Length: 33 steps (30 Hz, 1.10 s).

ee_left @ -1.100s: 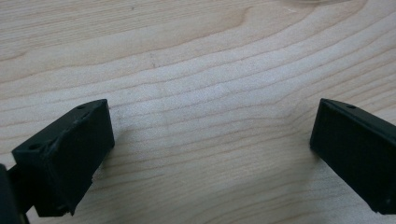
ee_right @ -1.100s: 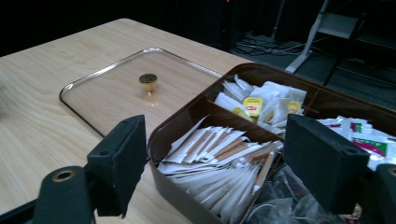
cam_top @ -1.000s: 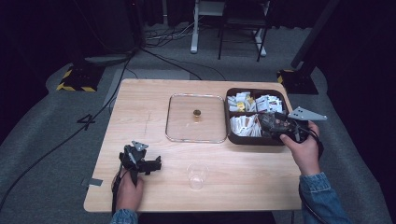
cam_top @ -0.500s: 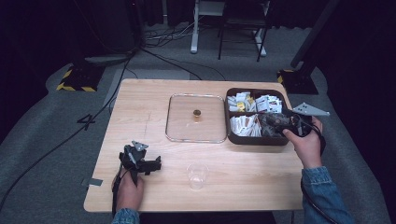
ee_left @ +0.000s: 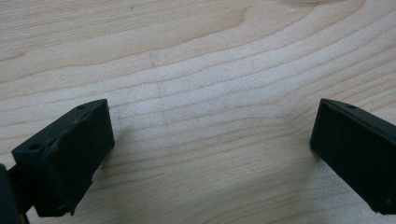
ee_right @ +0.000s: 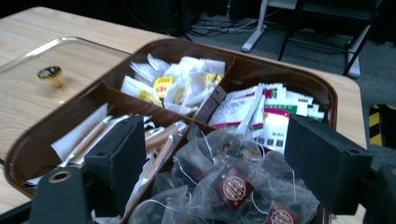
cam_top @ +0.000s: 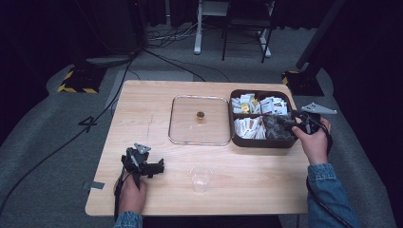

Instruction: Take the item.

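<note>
Several mesh tea bags [ee_right: 233, 186] with red tags lie heaped in the near compartment of the brown tray [ee_right: 299, 84], at the bench's [cam_top: 157, 109] right side. Straddling that heap, the right gripper [ee_right: 210, 163] has its jaws spread, nothing pinched. Strings tangle, so one pinch could lift a clump or snag neighbouring packets. Resting on bare wood, the left gripper [ee_left: 210, 140] gapes empty.
</note>
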Motion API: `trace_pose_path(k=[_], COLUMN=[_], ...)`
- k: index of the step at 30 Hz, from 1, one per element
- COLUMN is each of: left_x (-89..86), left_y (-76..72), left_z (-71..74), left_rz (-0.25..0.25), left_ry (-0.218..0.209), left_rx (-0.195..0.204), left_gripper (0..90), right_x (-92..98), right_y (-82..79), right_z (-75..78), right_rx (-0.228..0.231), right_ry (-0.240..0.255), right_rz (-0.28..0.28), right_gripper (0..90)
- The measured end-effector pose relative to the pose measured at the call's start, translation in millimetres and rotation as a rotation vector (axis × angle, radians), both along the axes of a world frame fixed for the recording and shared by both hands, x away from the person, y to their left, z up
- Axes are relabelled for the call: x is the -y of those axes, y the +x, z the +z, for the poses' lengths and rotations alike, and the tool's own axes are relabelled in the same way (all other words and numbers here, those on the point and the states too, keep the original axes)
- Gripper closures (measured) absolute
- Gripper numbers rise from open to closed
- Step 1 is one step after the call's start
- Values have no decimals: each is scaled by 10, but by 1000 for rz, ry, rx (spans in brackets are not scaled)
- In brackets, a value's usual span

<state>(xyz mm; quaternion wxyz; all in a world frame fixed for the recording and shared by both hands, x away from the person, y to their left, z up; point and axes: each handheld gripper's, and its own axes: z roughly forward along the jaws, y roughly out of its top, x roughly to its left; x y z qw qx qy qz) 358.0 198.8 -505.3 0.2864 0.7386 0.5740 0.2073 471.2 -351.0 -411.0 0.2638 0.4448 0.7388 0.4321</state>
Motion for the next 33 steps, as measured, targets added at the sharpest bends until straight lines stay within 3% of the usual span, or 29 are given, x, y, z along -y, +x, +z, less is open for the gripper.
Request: trace_pose_path(k=[5, 11, 17, 20, 23, 28, 33], left_x=[0, 0, 0, 0, 0, 1, 1], left_y=[0, 1, 1, 1, 0, 0, 0], left_z=[0, 0, 0, 0, 0, 0, 0], left_rz=[0, 0, 0, 0, 0, 0, 0], left_ry=[0, 0, 0, 1, 1, -1, -1], left_rx=[0, 0, 0, 0, 0, 0, 0], left_gripper=[0, 0, 0, 0, 0, 0, 0], right_x=[-25, 29, 44, 51, 59, 70, 62], right_y=[25, 37, 64, 83, 89, 115, 113], right_z=[-124, -241, -327, -371, -384, -439, -461], right_rx=[-24, -45, -68, -74, -71, -99, -91], right_ry=[-39, -79, -83, -91, -108, -109, -141], right_rz=[-8, -45, -53, -37, -31, -19, 8], right_gripper=[237, 323, 362, 483, 547, 559, 676])
